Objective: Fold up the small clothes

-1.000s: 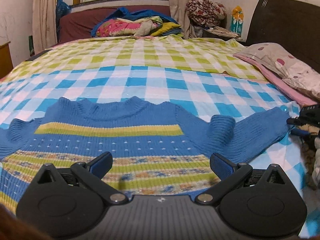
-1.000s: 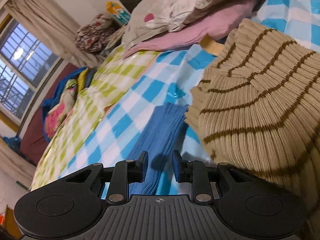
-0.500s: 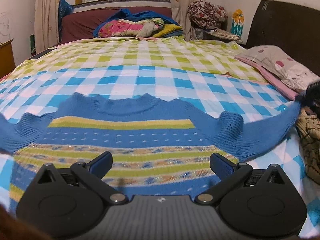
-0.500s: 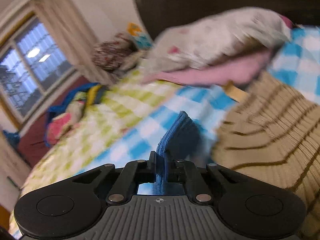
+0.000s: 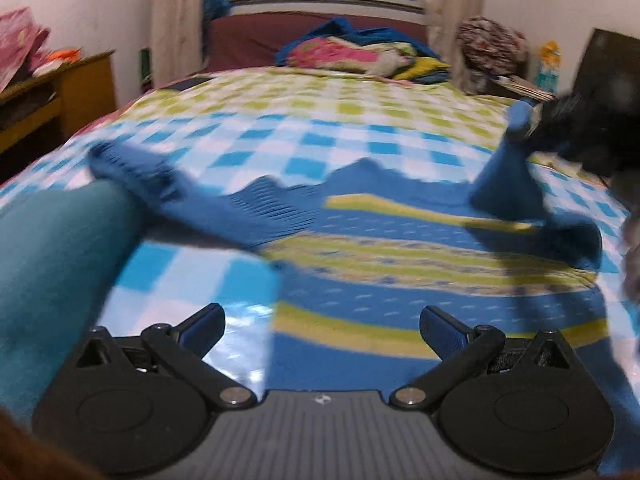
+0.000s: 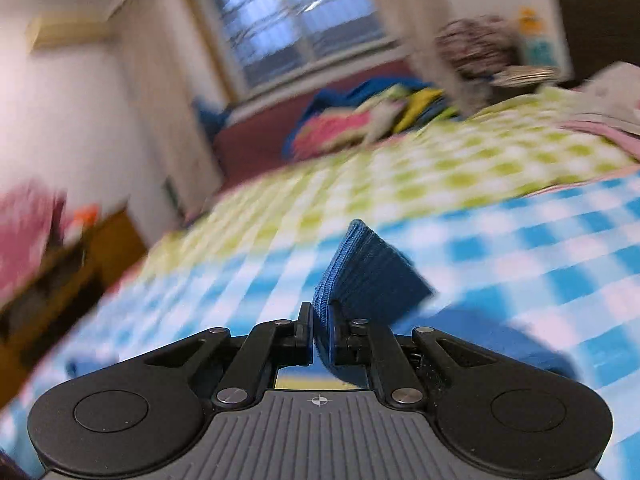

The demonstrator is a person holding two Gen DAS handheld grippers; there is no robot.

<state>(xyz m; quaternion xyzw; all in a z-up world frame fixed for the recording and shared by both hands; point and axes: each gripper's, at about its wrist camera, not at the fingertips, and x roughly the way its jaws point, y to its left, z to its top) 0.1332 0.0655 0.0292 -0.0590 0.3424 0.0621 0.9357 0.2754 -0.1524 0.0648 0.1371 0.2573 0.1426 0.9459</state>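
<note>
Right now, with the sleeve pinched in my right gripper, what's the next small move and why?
Probably carry the sleeve cuff inward and lay it across the sweater chest. The right hand-held gripper is shut on the cuff, lifted off the checked bedspread, while the body lies flat.

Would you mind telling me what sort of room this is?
Most likely a bedroom at home: a bed under a checked cover, a curtained window, and heaped bedding at the far end.
</note>
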